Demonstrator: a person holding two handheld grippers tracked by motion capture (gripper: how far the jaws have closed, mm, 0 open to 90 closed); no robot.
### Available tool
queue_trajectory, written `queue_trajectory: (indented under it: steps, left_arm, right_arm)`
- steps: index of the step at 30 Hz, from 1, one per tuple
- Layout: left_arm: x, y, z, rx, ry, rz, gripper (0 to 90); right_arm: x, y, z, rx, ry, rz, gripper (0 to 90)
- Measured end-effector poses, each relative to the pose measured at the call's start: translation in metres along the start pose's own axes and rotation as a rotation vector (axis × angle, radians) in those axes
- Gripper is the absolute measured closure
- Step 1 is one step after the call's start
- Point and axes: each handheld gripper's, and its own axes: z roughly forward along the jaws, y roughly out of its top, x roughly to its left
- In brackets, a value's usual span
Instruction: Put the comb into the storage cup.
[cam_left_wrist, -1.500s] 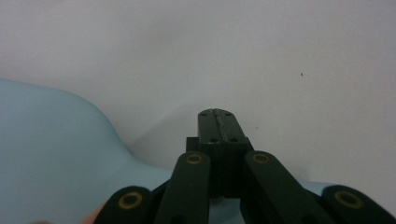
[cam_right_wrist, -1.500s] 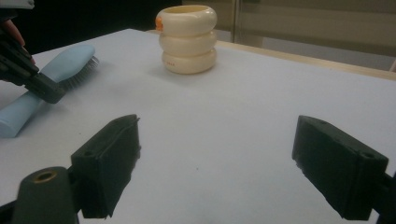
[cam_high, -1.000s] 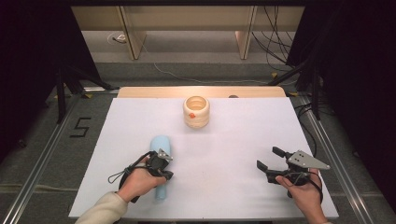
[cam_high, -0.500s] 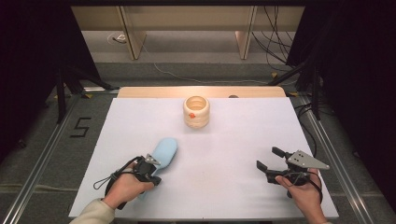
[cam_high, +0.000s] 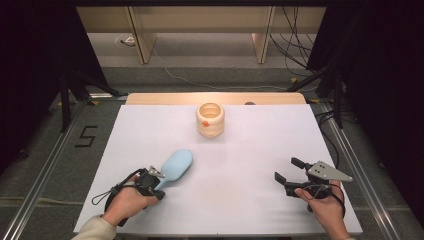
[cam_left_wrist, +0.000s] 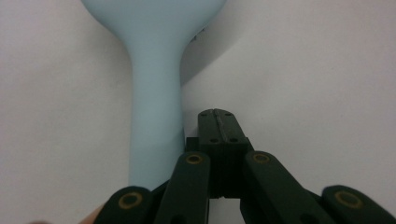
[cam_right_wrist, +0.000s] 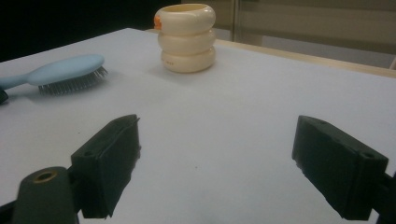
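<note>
A pale blue hairbrush (cam_high: 175, 165) lies on the white desk (cam_high: 250, 150) at front left, bristles down. Its long axis runs diagonally, head pointing away to the right and handle toward the left hand-held gripper (cam_high: 150, 181), whose jaws are pressed together beside the handle. The right hand-held gripper (cam_high: 289, 170) is spread wide, holding nothing. A cream ringed holder (cam_high: 210, 120) stands upright farther back.

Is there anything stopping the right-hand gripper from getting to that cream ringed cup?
Probably not. The right gripper is open and holds nothing, and bare white table lies between it and the cream ringed cup. The light blue hairbrush lies off to the left.
</note>
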Motion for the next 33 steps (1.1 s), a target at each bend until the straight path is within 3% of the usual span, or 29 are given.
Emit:
queue_trajectory:
  steps: [9,15,16,17,18,20,24,27,30,33]
  left_arm:
    - [0.002,-0.002,-0.001,0.002,0.005,0.001,89.2]
    - [0.000,-0.001,-0.004,0.010,-0.029,-0.004,80.5]
    - [-0.001,-0.001,-0.005,0.001,-0.042,-0.010,73.1]
    - [-0.001,0.000,-0.006,-0.010,-0.052,-0.015,73.1]
    - [-0.001,0.000,-0.008,-0.024,-0.065,-0.016,61.3]
    - [-0.002,0.000,-0.010,-0.050,-0.101,-0.021,56.0]
    - [-0.006,0.002,-0.016,-0.086,-0.115,-0.009,39.2]
    - [-0.006,0.003,-0.020,-0.105,-0.129,-0.009,33.8]
    - [-0.005,0.004,-0.023,-0.103,-0.102,0.015,22.5]
    - [-0.003,0.005,-0.025,-0.103,-0.052,0.014,13.9]
  right_arm:
    - [0.000,0.000,0.000,0.003,0.000,0.002,16.1]
    - [0.000,0.000,0.000,0.005,-0.006,0.004,16.1]
    - [0.000,0.000,0.000,0.003,-0.006,0.004,16.1]
    - [0.000,0.000,0.000,0.003,-0.006,0.004,16.1]
    - [0.000,0.000,0.000,0.006,-0.006,0.002,16.1]
    - [0.000,0.000,0.000,0.006,-0.006,0.001,16.1]
    - [-0.001,-0.001,0.001,0.009,-0.008,0.002,16.1]
    - [0.000,-0.001,0.001,0.010,-0.007,0.001,16.1]
    - [0.000,-0.001,0.001,0.008,-0.007,0.002,16.1]
    - [-0.001,-0.001,0.001,0.010,-0.008,0.003,16.1]
